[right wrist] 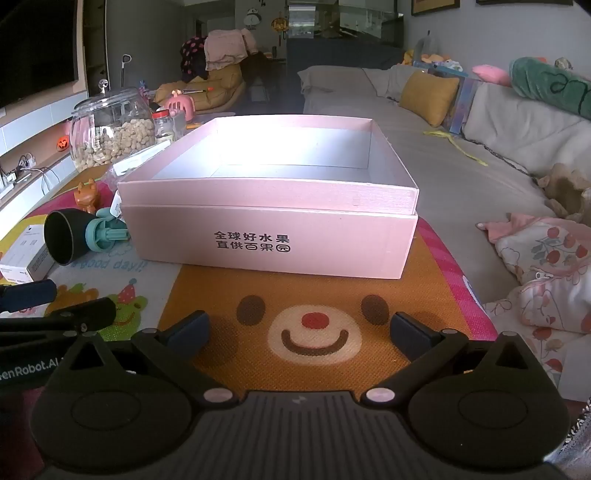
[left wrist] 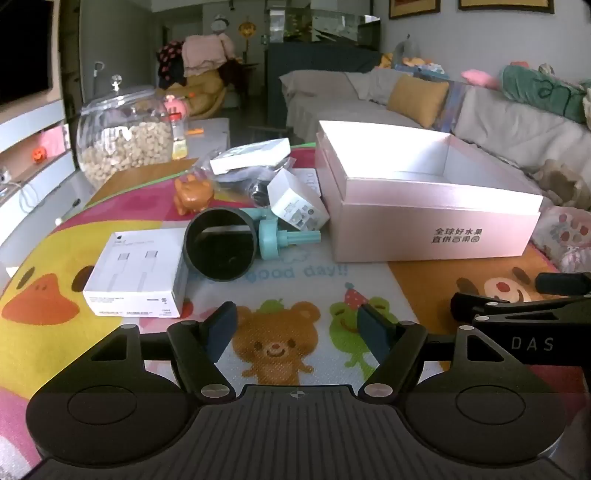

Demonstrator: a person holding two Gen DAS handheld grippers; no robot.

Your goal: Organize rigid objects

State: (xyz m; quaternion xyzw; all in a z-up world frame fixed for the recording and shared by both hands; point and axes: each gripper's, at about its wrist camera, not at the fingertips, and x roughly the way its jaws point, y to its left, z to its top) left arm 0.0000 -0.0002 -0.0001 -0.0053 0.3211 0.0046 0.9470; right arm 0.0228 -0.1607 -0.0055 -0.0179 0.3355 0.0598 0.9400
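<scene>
grey-covered sofa (right wrist: 424, 155) right, yellow cushion (right wrist: 430, 96); dark tv (left wrist: 24, 48) left; framed pictures (left wrist: 506, 5) on wall.

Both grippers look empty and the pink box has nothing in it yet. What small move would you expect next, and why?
Probably the left gripper eases forward and left toward the white cable box, the nearest loose item. Its jaws stand open with nothing between them, the pink box shows nothing inside, and the right gripper, also open, faces that box rather than the clutter.
</scene>
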